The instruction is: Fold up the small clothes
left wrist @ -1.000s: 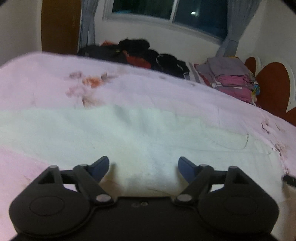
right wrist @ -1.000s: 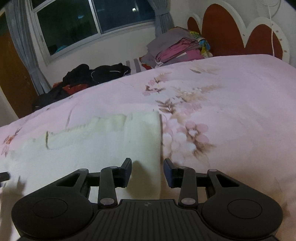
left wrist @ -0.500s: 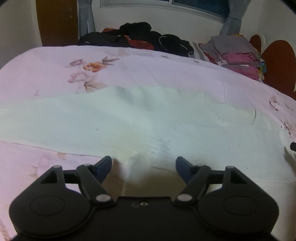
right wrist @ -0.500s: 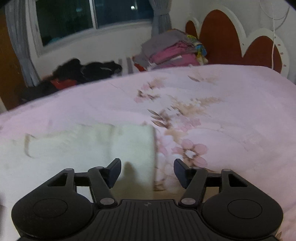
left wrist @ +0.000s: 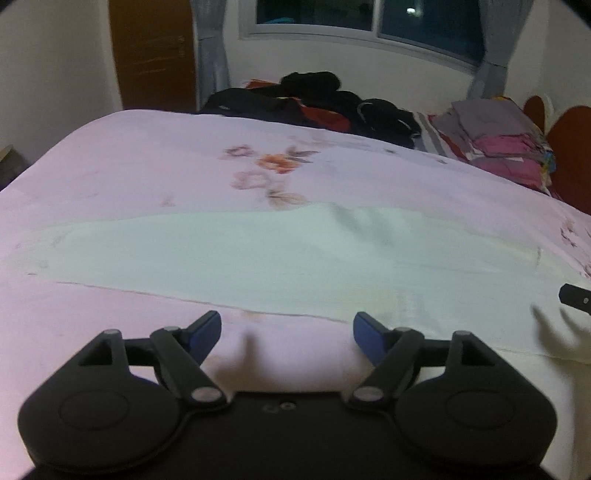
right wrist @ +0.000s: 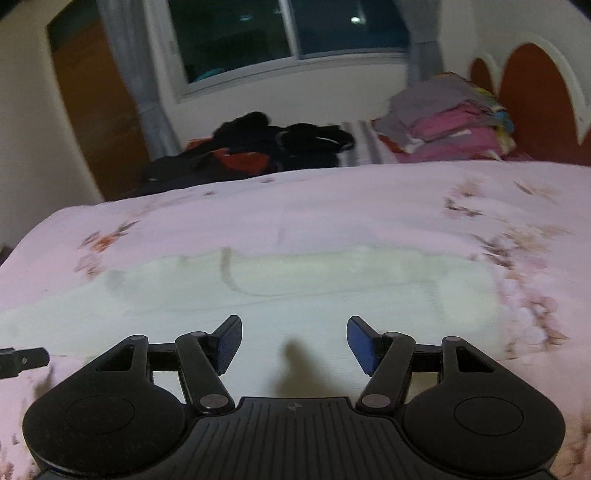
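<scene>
**Q:** While both tools are hanging over the bed, which step are you working on?

**A:** Judging from the layout, I am sitting between folds. The cream garment (left wrist: 295, 258) is lying flat in a long band across the pink floral bedsheet (left wrist: 147, 166), already narrowed along its length as far as I can judge. My left gripper (left wrist: 286, 330) is hovering at its near edge, jaws spread wide, gripping nothing. My right gripper (right wrist: 293, 339) is hovering above the cloth nearer its right end, jaws equally wide, also carrying nothing.

**Q:** What is the next move asking for?

**A:** Probably a pinch on one short end, then carrying it over toward the other. I am expecting thin, limp fabric, so the jaws need to go low and catch every layer, or the top one alone will be lifting.

**Q:** Any writing or labels?

**A:** None that I am reading. A small round emblem is showing on the right tool's ribbed body, too small to make out. Beyond the bed, a folded stack (right wrist: 454, 122) and a dark clothes heap (right wrist: 258, 147) are lying under the window (right wrist: 288, 33), no print legible.
</scene>
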Motion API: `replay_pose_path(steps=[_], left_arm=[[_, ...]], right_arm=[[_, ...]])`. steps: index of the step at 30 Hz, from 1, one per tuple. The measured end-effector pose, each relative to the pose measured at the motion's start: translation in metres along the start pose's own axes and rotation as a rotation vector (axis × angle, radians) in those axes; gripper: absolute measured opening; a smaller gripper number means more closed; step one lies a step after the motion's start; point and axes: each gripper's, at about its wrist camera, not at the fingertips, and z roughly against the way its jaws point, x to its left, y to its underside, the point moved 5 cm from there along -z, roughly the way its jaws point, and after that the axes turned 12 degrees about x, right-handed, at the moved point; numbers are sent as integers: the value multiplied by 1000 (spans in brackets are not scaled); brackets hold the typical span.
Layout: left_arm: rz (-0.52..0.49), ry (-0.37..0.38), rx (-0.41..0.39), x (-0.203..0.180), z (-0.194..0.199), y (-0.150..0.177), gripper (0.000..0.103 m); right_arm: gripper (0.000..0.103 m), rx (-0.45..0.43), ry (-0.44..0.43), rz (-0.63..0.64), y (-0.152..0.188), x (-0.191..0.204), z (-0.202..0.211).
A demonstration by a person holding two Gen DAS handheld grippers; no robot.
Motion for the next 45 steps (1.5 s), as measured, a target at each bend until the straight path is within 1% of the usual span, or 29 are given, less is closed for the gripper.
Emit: replay_pose_path(steps=[2,3,4,5,10,16,17,18,19,21,23,27,31,34,36,38,40,41,42,43,44,45], left_arm=[[19,-2,-2,21,2,1,78],[27,-5,-4,30,3,1,78],[38,-6,-4,41,3,1,78],[56,-3,-2,55,2,1,78],[149,6,18,119,-2,3,78],[278,15,47,199,-11,4,77],[305,20,50,212,-13,3,76],[322,25,52,219,-14,3,76],[341,29,55,229,-15,3,75],[377,49,64,244,-20,2,75],[415,80,70,255,-27,0,75],[460,137,77,267,-41,-3,74],[485,182,46,268,-51,-10,74],[518,209,16,273,-57,-15,71],[526,214,1,274,-63,-22,70],[525,211,-15,274,-68,-29,65],[533,205,-31,275,-71,-34,59],[540,203,-41,275,-73,-36,57],[544,198,-48,275,-74,-37,51],[548,190,-59,274,-75,-39,40],[554,188,-63,274,-76,-40,35],[563,183,-65,275,-77,-40,23]], right_arm=[[64,-3,6,20,2,16,-1],[71,-2,15,29,3,25,-3],[83,-3,21,32,4,32,-4],[85,-7,21,36,6,42,-4],[85,-21,45,75,12,82,-10],[85,-14,66,140,13,132,-22],[81,-16,69,152,13,139,-26],[64,-12,71,165,12,146,-30],[50,-2,74,172,12,151,-36],[49,15,79,166,12,156,-47],[49,12,94,150,10,157,-55],[49,32,130,149,9,159,-70],[49,67,156,151,15,156,-85],[49,116,157,141,21,148,-96],[49,126,144,113,21,144,-100],[49,96,135,98,19,142,-93],[49,52,159,109,16,143,-86],[49,53,170,115,16,142,-88],[49,86,181,117,18,140,-96],[49,126,181,114,22,138,-104],[49,119,177,112,23,136,-105],[49,121,175,113,22,137,-104]])
